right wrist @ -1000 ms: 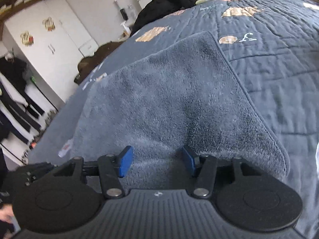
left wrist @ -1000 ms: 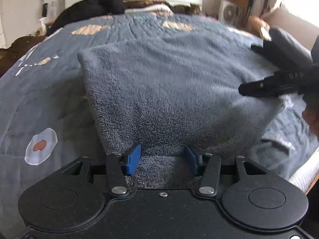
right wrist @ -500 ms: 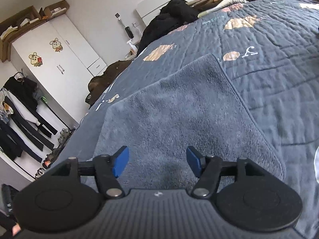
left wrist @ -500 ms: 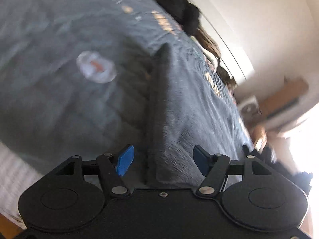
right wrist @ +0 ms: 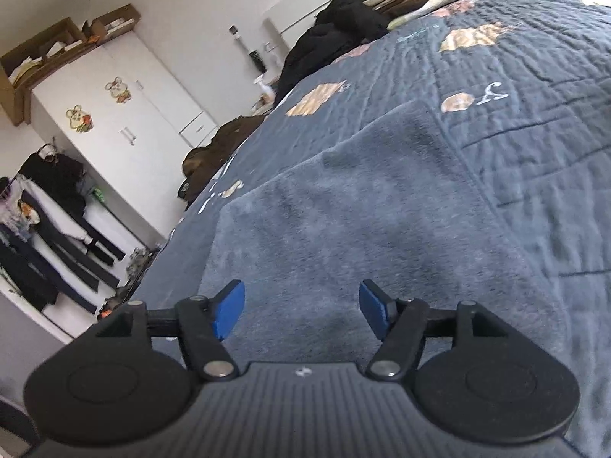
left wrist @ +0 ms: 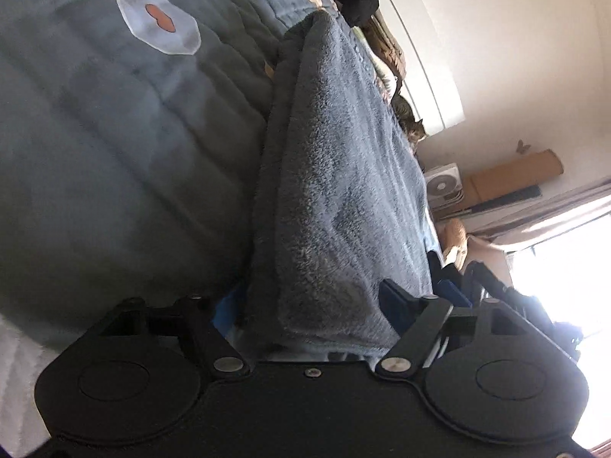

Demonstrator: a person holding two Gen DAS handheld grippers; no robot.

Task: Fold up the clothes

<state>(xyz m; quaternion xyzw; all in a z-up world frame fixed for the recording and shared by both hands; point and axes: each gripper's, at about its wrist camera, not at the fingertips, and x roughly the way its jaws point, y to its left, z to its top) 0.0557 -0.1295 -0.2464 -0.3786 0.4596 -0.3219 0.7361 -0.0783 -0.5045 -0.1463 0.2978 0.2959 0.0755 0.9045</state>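
Daylight from the blown-out window (left wrist: 573,278) glares at right; fisheye edges curve, the quilt (left wrist: 95,133) slightly blurred.

White wardrobe (right wrist: 126,114) topped with cardboard boxes (right wrist: 57,49); bright window (left wrist: 573,278); quilted bed (right wrist: 515,87).

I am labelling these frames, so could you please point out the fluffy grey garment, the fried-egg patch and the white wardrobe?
Fluffy grey garment (left wrist: 336,175): left wrist view, middle of its folded top.
Fried-egg patch (left wrist: 158,21): left wrist view, beside its orange yolk.
White wardrobe (right wrist: 126,122): right wrist view, door front.
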